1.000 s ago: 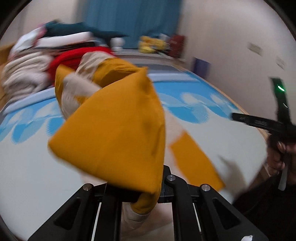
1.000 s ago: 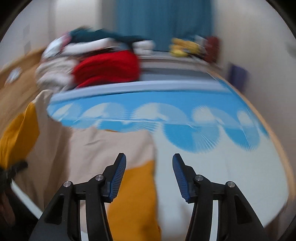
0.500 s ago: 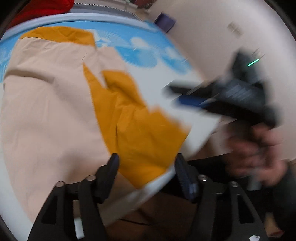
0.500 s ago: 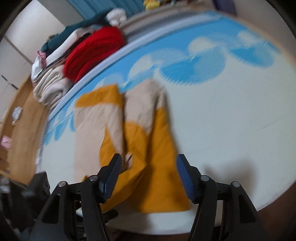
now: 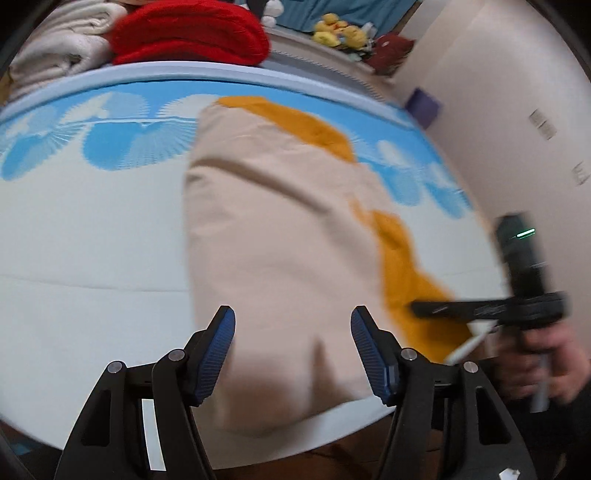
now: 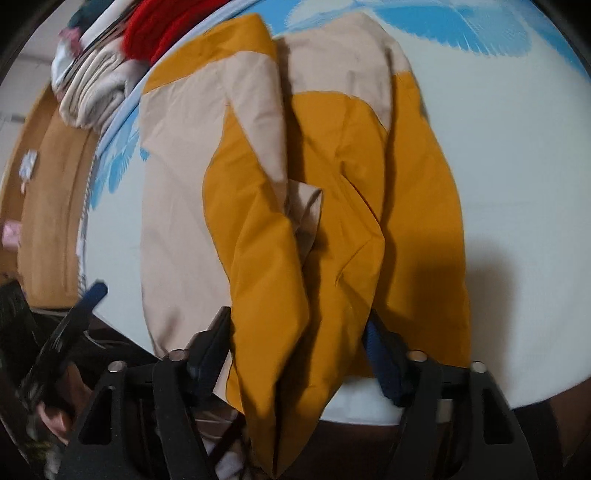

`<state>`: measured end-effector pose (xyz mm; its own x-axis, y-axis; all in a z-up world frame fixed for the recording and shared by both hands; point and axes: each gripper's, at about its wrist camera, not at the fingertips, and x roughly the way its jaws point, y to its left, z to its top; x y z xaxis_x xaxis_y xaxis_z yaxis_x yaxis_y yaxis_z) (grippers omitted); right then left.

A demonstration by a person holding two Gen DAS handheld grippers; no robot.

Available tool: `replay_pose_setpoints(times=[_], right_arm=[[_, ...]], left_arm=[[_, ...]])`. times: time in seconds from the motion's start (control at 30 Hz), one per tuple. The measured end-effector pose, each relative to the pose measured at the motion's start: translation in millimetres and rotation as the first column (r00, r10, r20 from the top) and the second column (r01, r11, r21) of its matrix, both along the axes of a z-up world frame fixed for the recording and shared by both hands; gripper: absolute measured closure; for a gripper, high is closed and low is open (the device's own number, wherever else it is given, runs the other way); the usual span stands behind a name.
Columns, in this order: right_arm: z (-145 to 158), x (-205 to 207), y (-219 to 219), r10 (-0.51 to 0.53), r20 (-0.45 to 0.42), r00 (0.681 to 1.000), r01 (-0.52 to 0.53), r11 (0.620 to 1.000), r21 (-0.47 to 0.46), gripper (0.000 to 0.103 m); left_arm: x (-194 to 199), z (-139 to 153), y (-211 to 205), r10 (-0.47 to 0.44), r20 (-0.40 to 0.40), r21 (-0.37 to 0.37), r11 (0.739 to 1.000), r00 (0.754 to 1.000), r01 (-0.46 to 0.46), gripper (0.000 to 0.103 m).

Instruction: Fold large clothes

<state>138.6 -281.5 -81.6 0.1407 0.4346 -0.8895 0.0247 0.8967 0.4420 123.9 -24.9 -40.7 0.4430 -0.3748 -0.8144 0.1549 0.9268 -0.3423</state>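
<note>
Bed [image 5: 74, 258] first: white cover with a blue fan-pattern band along the far side, spread wide under everything. At its far edge, a pile of folded laundry: a cream blanket [image 5: 55, 48] and a red knit [image 5: 192, 33] side by side, touching.

On the bed, reaching the near edge: the large garment [image 5: 280, 236], beige with mustard-yellow panels, laid lengthwise away from the person, hem end nearest and slightly overhanging the edge. From the right wrist view, lying rumpled rather than flat: yellow panels [image 6: 332, 206] bunched into long ridges along the middle and right, a beige corner poking up between them.

Step in hand, by judgement: laying out and smoothing ahead of the first fold, not yet a fold proper.

Left hand-held gripper [image 5: 291, 347]: released, jaws spread wide, hovering over the beige hem with nothing between the pads. Right hand-held gripper [image 6: 295, 354]: jaws also spread, a ridge of yellow cloth running between them; seemingly not pinched, though the pads are partly hidden by the cloth. Seen also from the left wrist view, blurred, at the garment's right edge [image 5: 480, 308].

Next move, likely: closing on the yellow ridge near the hem and drawing it outward to flatten the bunching, the left gripper pinching the beige corner to hold the opposite side steady. Care needed to catch one layer only, and to keep the hem from sliding off the bed edge.
</note>
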Motion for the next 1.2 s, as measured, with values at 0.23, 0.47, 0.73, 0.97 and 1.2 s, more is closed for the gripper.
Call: replay_pose_setpoints(times=[0.23, 0.47, 0.73, 0.97, 1.2], right_arm=[[93, -25, -34, -0.036, 0.428, 0.903, 0.005, 0.997, 0.072, 0.093], [-4, -10, -68, -0.09, 0.099, 0.991, 0.109, 0.971, -0.215, 0.093], [8, -13, -74, -0.088, 0.126, 0.988, 0.095, 0.994, -0.053, 0.094], [-25, -14, -60, 0.041, -0.016, 0.999, -0.043, 0.978, -0.204, 0.094], [-1, -19, -74, 0.009, 0.092, 0.996, 0.03, 0.91, -0.414, 0.081]], left_arm=[[0, -4, -8, -0.005, -0.029, 0.014, 1.0, 1.0, 0.005, 0.044], [6, -63, -23, -0.03, -0.273, 0.145, 0.987, 0.961, 0.072, 0.042], [-2, -55, -40, -0.146, -0.251, 0.201, 0.959, 0.957, 0.199, 0.054], [-8, -54, -60, -0.179, -0.26, 0.259, 0.934, 0.949, 0.247, 0.053], [15, 2, -64, -0.294, -0.127, 0.34, 0.884, 0.947, 0.32, 0.056]])
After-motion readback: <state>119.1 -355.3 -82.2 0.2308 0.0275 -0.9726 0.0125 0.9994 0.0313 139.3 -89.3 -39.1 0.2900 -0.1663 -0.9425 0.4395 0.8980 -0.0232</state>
